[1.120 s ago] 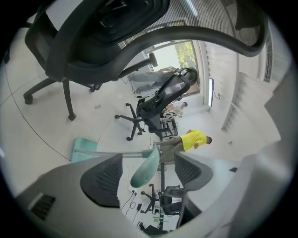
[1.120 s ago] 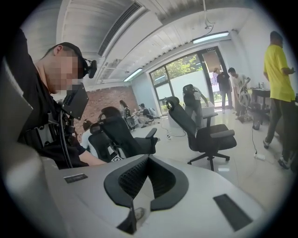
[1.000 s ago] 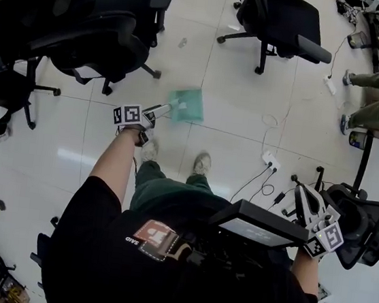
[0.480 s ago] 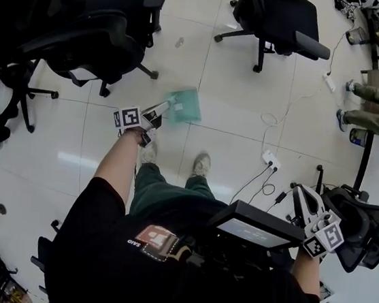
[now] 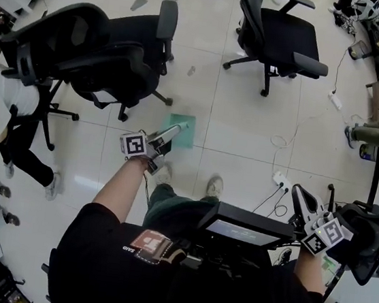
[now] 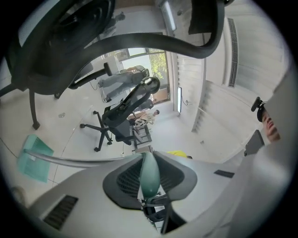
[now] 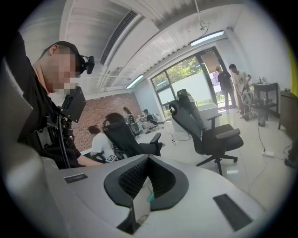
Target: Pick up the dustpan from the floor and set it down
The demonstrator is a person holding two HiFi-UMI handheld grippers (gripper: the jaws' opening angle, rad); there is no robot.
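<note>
1. One dustpan [image 5: 181, 131], green, hangs from the left gripper [image 5: 161, 140] above the floor [image 5: 248, 120], between the nearest chair [image 5: 111, 62] and the person's shoes [image 5: 214, 185]. It looks lifted clear.
2. Left jaws have just been closing and now pinch the green end of the handle [image 6: 150, 174]; the scoop juts off to one side.
3. The grip sits far from the scoop, so swing is likely. Hold the wrist steady, lower slowly, land the scoop flat, then release.
4. Right gripper [image 5: 300, 195] idles at the side, jaws pressed together on nothing.
</note>
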